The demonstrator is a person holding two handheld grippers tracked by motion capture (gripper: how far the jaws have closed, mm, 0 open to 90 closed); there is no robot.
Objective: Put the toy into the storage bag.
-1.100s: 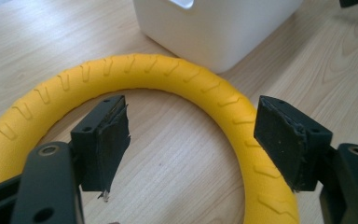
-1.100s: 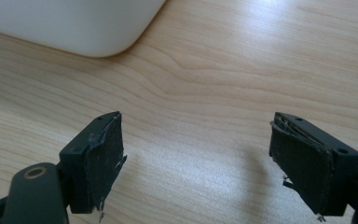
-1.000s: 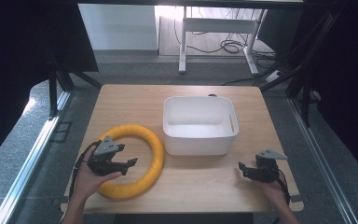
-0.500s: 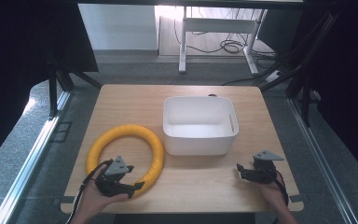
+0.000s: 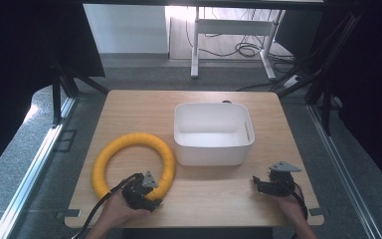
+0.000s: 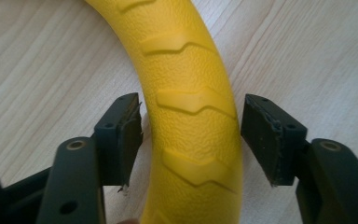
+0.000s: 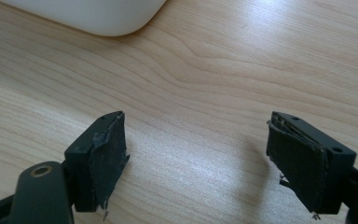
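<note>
A yellow ridged ring [image 5: 110,154] lies flat on the wooden table [image 5: 219,199], left of centre. My left gripper [image 5: 154,195] is at the ring's near right part. In the left gripper view the ring [image 6: 191,102] runs between the jaws of the left gripper [image 6: 191,135]. They have just been closing, and both pads stand a hair's width off the ring's sides. My right gripper [image 5: 256,184] rests low over the table's near right, pointing left. Its jaws stand wide apart in the right gripper view [image 7: 198,154], with only bare wood between them.
A white rectangular bin [image 5: 214,149] stands mid-table, just right of the ring, and its rounded corner [image 7: 102,14] shows ahead of the right gripper. Bare wood lies between the two grippers along the near edge. Black frame posts flank the table.
My left hand has moved toward the table's near edge and down onto the ring's near right part, and its jaws have narrowed around the ring. The right hand has stayed put.
</note>
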